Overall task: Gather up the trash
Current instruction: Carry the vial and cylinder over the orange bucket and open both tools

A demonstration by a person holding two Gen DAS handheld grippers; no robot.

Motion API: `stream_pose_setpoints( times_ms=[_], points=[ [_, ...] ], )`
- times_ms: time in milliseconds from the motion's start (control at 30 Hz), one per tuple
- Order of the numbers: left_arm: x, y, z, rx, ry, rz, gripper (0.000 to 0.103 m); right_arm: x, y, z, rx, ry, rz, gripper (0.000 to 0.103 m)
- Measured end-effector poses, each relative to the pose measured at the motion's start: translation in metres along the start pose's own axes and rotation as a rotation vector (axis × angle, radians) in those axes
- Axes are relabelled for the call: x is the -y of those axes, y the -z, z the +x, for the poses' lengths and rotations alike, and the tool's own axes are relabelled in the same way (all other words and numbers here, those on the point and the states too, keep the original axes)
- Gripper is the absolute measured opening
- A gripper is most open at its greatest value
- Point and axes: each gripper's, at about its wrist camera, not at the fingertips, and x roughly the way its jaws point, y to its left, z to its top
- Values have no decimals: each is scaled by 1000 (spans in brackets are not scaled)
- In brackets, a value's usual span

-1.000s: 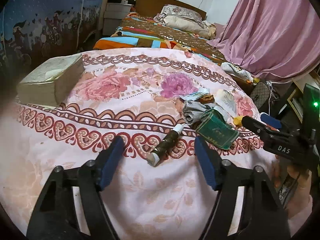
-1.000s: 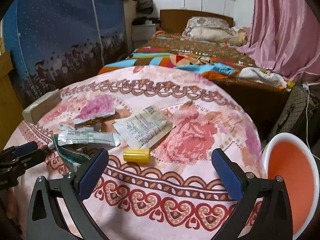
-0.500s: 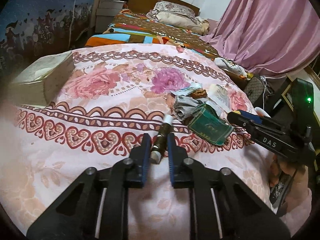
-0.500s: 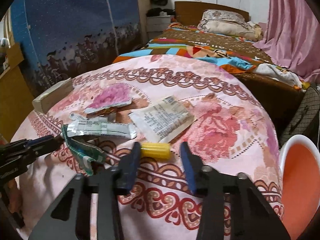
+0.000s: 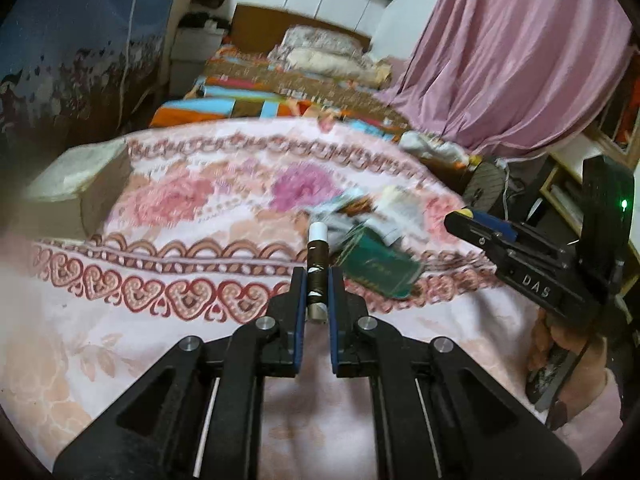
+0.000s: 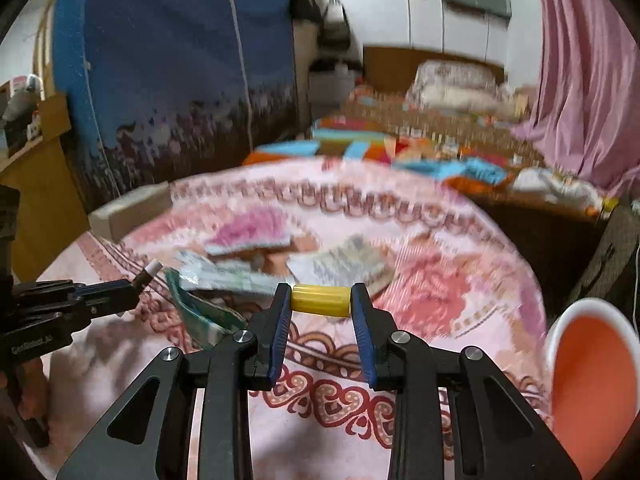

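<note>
My left gripper [image 5: 317,280] is shut on a dark brown tube with a white cap [image 5: 317,264], which sticks forward from between the blue pads and looks lifted off the pink floral bedspread [image 5: 192,216]. My right gripper [image 6: 320,300] is shut on a short yellow cylinder [image 6: 320,300], clamped end to end just above the bedspread [image 6: 440,280]. More trash lies in a loose pile: a green packet [image 5: 376,268] [image 6: 196,312], a silvery wrapper [image 6: 228,276] and a printed paper sachet [image 6: 348,264]. The right gripper also shows at the right of the left wrist view [image 5: 464,216]; the left gripper with its tube [image 6: 136,284] shows in the right wrist view.
An orange bin with a white rim [image 6: 592,376] stands off the bed's right edge. A beige box [image 5: 76,184] [image 6: 128,212] rests at the bedspread's far left. Beyond are a second bed with pillows [image 5: 320,56], a pink curtain [image 5: 520,60] and a blue wardrobe cover [image 6: 180,60].
Both grippers went from wide open to shut, the left on the brown tube and the right on the yellow cylinder. Since then both have risen slightly with their loads.
</note>
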Motion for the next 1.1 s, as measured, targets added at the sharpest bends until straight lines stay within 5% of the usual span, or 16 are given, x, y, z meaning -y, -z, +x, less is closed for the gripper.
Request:
stream_pose_setpoints(
  times_ms=[633, 767, 1100],
  points=[
    [75, 2, -67, 453, 35, 217, 0, 4, 8, -104, 546, 84, -5, 28],
    [103, -4, -67, 490, 70, 267, 0, 21, 7, -127, 633, 127, 34, 28],
    [171, -10, -53, 503, 198, 354, 0, 74, 25, -159, 676, 249, 120, 28]
  ],
)
